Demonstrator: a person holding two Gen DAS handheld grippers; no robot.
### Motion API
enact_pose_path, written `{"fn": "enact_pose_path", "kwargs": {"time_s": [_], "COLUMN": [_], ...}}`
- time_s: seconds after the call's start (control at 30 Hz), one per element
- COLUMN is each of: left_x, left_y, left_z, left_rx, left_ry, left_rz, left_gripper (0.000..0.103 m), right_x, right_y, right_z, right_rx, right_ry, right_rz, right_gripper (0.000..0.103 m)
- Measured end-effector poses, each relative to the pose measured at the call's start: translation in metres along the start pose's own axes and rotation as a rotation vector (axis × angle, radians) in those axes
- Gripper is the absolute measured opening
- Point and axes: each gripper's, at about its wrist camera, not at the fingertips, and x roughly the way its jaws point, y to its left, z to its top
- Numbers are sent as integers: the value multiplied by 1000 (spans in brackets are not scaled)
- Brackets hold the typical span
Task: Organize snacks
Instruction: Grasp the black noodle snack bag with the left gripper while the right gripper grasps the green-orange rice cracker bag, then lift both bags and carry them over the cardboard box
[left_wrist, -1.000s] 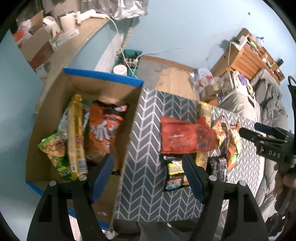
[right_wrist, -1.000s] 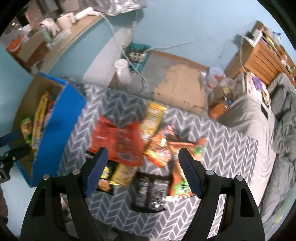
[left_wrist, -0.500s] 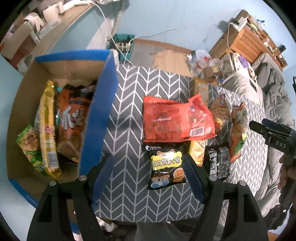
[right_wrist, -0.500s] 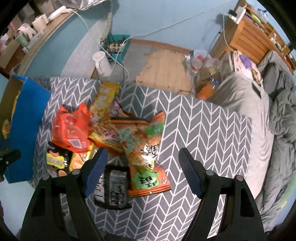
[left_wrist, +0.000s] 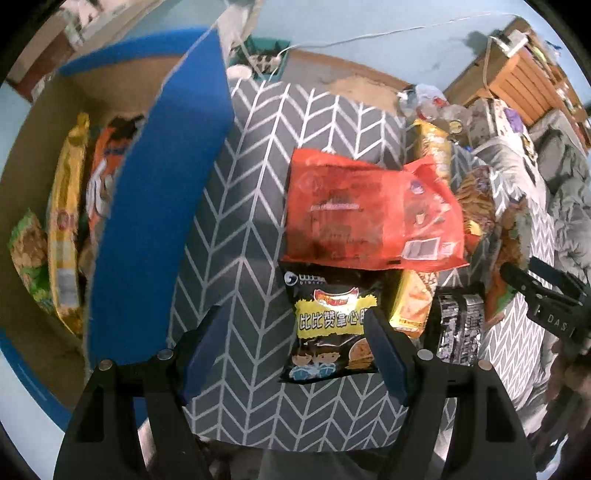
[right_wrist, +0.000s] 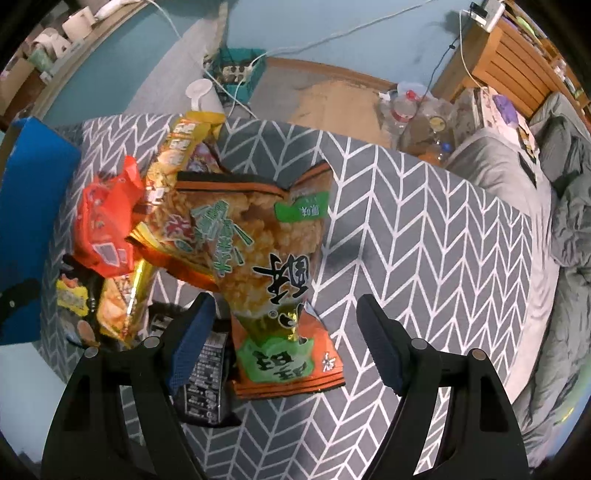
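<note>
Black snack packet (left_wrist: 328, 328) lies flat on the chevron surface (left_wrist: 243, 206) beneath the empty, spread left gripper (left_wrist: 295, 339) fingers; recommend centring over it, descending, closing on its edges.

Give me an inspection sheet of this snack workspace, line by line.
Surface: grey chevron cloth, bare on its right side.
Job's things: cardboard box with blue flaps holds several bags; loose pile includes red bag, black bag, orange-green bag.
Clutter: bottles on the floor.
Grippers: left claw open above the black bag; right claw open above the orange-green bag.
Cables: white cords run to a power strip.
Surroundings: bed, wooden shelf.
</note>
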Motion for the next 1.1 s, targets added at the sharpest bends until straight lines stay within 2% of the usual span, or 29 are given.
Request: {"fn": "enact_pose_path", "kwargs": {"time_s": [0.13, 0.33, 0.37, 0.43, 0.5, 0.6, 0.73, 0.83, 1.1], "left_x": [6, 13, 15, 20, 24, 27, 36, 43, 53], "left_y": [-3, -12, -13, -15, -17, -20, -25, -30, -44], "left_z": [-3, -5, -5, -5, -6, -8, -11, -11, -6], "left_rx": [-38, -49, -51, -57, -70, -80, -65, -48, 17], "left_ry": [3, -11, -12, -1, 13, 14, 24, 22, 22], "left_rz": [-12, 33, 39, 43, 38, 33, 58, 74, 95], "left_gripper": [81, 82, 82, 82, 82, 82, 82, 88, 90], "right_x": [8, 24, 27, 31, 33, 30, 26, 21, 18], "right_y": [-1, -4, -4, -5, -5, -9, -20, -25, -37], "right_z": [1, -2, -3, -6, -8, -13, -20, -26, -41], "right_rx": [2, -1, -6, -16, -22, -42, -16, 2, 50], "right_ry": [-11, -1, 3, 17, 24, 9, 23, 31, 55], "right_rz": [3, 22, 24, 35, 45, 34, 43, 52, 64], "right_gripper": [78, 77, 73, 54, 42, 33, 33, 33, 33]}}
